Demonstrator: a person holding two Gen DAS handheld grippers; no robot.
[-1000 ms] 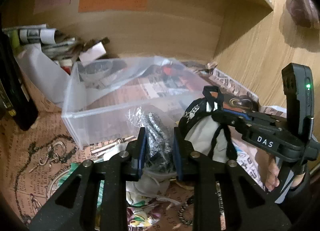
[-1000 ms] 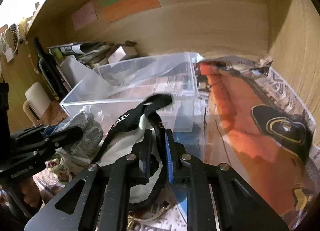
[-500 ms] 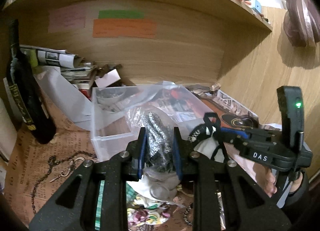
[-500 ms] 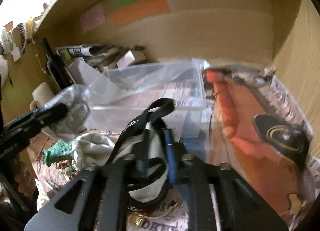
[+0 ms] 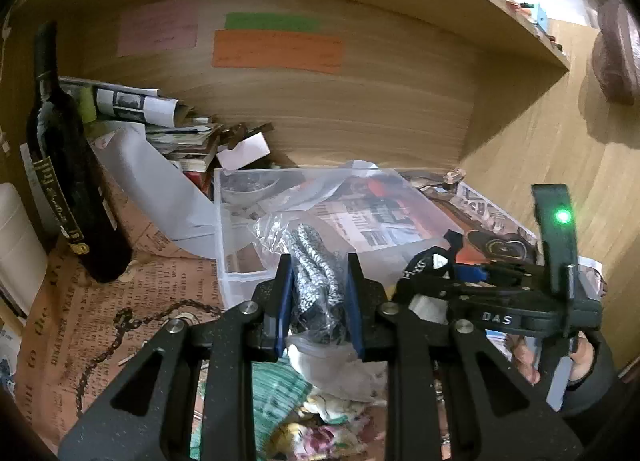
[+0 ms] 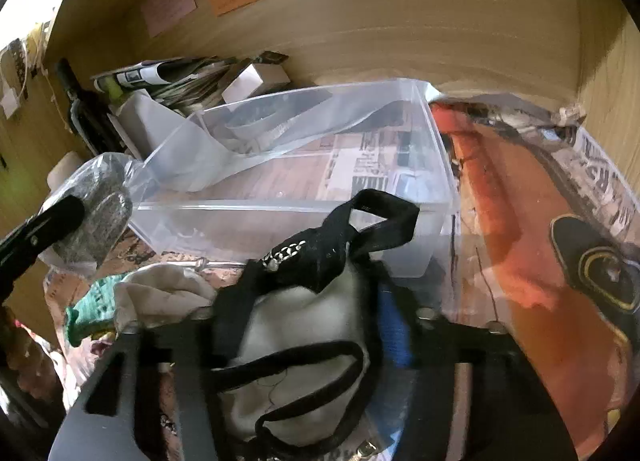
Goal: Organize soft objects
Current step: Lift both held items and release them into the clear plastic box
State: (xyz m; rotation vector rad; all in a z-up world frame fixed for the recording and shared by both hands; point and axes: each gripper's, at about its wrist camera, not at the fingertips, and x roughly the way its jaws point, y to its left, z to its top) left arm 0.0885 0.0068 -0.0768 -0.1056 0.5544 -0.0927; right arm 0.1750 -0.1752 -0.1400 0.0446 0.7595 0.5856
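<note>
My left gripper is shut on a clear plastic bag holding a grey speckled knit item, lifted just in front of a clear plastic bin. The bagged item also shows at the left of the right wrist view. My right gripper is shut on a white cloth item with black straps, held up near the bin's front wall. The right gripper shows in the left wrist view. A loose plastic bag lies inside the bin.
A dark wine bottle stands at the left. Rolled newspapers and a small white box sit by the back wall. A green knit cloth, a white cloth and a chain lie below. An orange printed sheet covers the right side.
Both grippers have risen with their loads and pulled back slightly from the bin. The right wrist view now tilts, and the strapped cloth hangs higher against the bin's front.
</note>
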